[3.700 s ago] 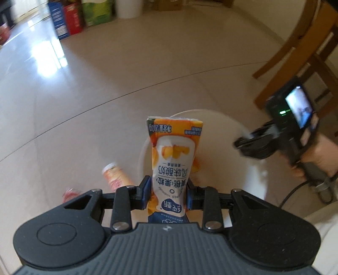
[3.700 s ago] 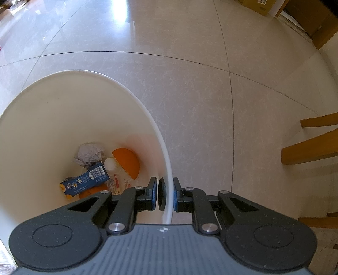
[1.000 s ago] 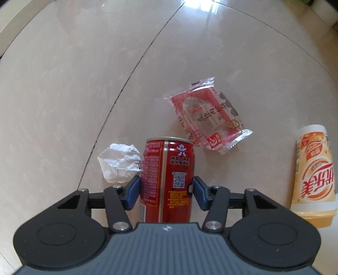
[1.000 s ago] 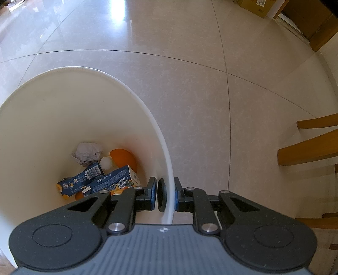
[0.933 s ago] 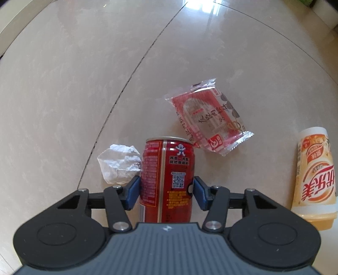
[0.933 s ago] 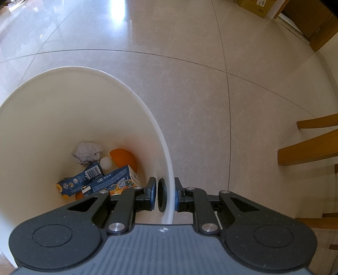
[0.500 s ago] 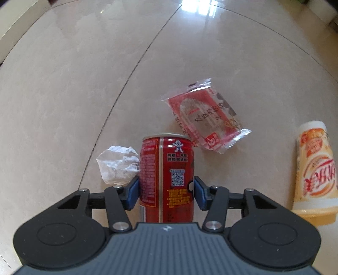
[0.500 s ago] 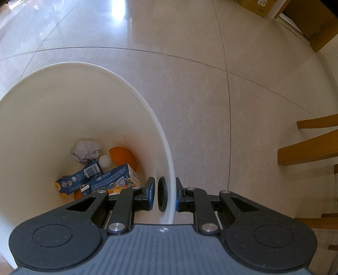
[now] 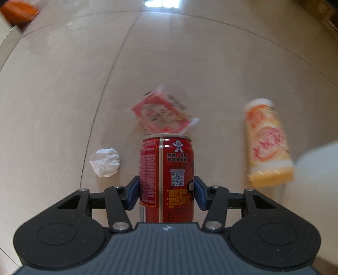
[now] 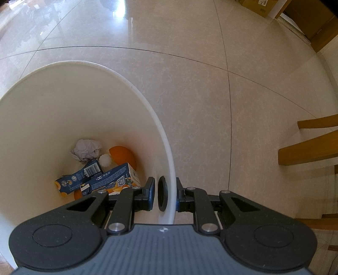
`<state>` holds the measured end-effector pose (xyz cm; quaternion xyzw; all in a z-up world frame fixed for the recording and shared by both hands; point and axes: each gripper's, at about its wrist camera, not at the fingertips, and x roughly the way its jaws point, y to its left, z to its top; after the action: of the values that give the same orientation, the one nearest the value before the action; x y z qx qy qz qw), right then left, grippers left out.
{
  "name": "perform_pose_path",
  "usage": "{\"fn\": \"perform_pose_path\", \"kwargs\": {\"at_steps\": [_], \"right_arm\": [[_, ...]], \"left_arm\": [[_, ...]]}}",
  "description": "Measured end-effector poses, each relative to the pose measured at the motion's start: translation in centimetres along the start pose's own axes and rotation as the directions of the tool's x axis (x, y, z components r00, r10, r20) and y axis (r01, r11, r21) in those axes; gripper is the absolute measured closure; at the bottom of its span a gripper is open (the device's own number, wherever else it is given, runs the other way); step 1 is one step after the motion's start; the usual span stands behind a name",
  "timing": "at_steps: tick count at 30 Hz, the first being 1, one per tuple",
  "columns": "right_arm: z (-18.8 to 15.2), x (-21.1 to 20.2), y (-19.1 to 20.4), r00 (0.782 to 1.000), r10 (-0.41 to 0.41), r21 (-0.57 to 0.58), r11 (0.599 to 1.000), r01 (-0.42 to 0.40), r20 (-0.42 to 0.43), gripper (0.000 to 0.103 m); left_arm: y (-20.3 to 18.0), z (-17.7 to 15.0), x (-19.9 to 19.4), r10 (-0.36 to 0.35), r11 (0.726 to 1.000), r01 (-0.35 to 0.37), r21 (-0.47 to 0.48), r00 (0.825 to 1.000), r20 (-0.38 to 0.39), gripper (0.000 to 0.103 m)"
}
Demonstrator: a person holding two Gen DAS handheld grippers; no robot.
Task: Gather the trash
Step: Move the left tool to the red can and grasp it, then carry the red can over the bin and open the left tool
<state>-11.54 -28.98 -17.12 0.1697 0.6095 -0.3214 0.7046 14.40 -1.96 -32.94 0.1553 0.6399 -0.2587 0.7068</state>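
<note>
My left gripper (image 9: 166, 190) is shut on a red drink can (image 9: 166, 169), held upright above the tiled floor. Below it lie a crumpled white paper ball (image 9: 105, 161), a red snack wrapper (image 9: 160, 114) and an orange-and-white cup (image 9: 267, 143), all blurred. My right gripper (image 10: 163, 196) is shut on the rim of the white bin (image 10: 135, 88), one pad inside the wall and one outside. At the bin's bottom lie two blue cartons (image 10: 109, 179), a crumpled paper (image 10: 86, 150) and an orange piece (image 10: 123, 156).
A white rounded edge (image 9: 316, 169) shows at the right of the left wrist view. Wooden chair legs (image 10: 308, 148) stand to the right of the bin. A cardboard box (image 10: 259, 6) and a wooden door frame sit at the far right corner.
The left gripper has risen with the can, so the floor litter looks smaller and farther. A second carton has appeared in the bin since the oldest frame. The right gripper has stayed put.
</note>
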Motion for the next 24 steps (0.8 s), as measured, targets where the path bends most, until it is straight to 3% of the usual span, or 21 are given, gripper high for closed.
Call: {"fn": "perform_pose_path", "kwargs": {"at_steps": [6, 10, 18, 24], "right_arm": [[0.2, 0.1, -0.2, 1.000, 0.009, 0.000, 1.000, -0.009, -0.008, 0.082], [0.2, 0.0, 0.0, 1.000, 0.001, -0.013, 1.000, -0.001, -0.008, 0.082], [0.2, 0.0, -0.6, 0.999, 0.029, 0.008, 1.000, -0.029, -0.017, 0.083], [0.1, 0.0, -0.5, 0.999, 0.028, 0.004, 1.000, -0.028, -0.017, 0.083]], "left_arm": [[-3.1, 0.5, -6.6, -0.052, 0.986, 0.050, 0.156, 0.999, 0.014, 0.052], [-5.9, 0.7, -11.9, -0.084, 0.959, 0.074, 0.273, 0.996, 0.025, 0.052], [-13.5, 0.9, -20.7, -0.213, 0.858, 0.162, 0.487, 0.976, 0.050, 0.051], [-19.2, 0.2, -23.4, -0.293, 0.775, 0.214, 0.594, 0.955, 0.039, 0.051]]}}
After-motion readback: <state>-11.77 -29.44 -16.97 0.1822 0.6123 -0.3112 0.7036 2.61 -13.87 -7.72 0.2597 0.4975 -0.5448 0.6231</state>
